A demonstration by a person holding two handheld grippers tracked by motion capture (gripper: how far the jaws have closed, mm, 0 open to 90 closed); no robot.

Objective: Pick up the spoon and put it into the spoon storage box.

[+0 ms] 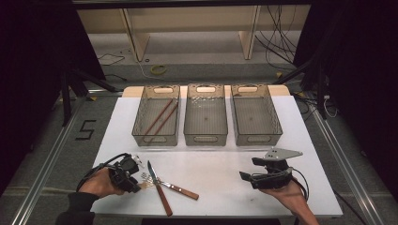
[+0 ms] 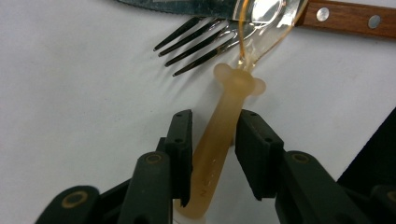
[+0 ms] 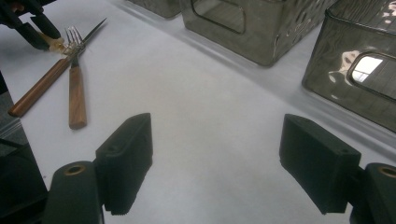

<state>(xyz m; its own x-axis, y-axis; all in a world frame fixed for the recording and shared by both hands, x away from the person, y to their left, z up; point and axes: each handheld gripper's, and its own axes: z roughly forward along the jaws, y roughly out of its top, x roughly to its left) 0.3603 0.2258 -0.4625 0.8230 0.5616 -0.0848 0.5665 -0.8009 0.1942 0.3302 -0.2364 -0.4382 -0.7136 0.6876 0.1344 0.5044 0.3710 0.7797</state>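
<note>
Left gripper (image 2: 212,154): fingers straddle the translucent spoon's handle (image 2: 219,140), gaps visible, not yet clamped.
Spoon: on the counter (image 1: 225,164), bowl over fork (image 2: 201,39).
Advice: squeeze squarely, lift straight.
Right gripper (image 3: 215,158): fingers spread, empty.

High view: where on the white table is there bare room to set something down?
The table is bare from the bins down to the right gripper. Crowded: front left, where knife, fork and spoon cross at the left gripper.

Spoon (image 2: 219,135) lies left of crossed knife (image 1: 159,187), fork (image 1: 176,187).
</note>
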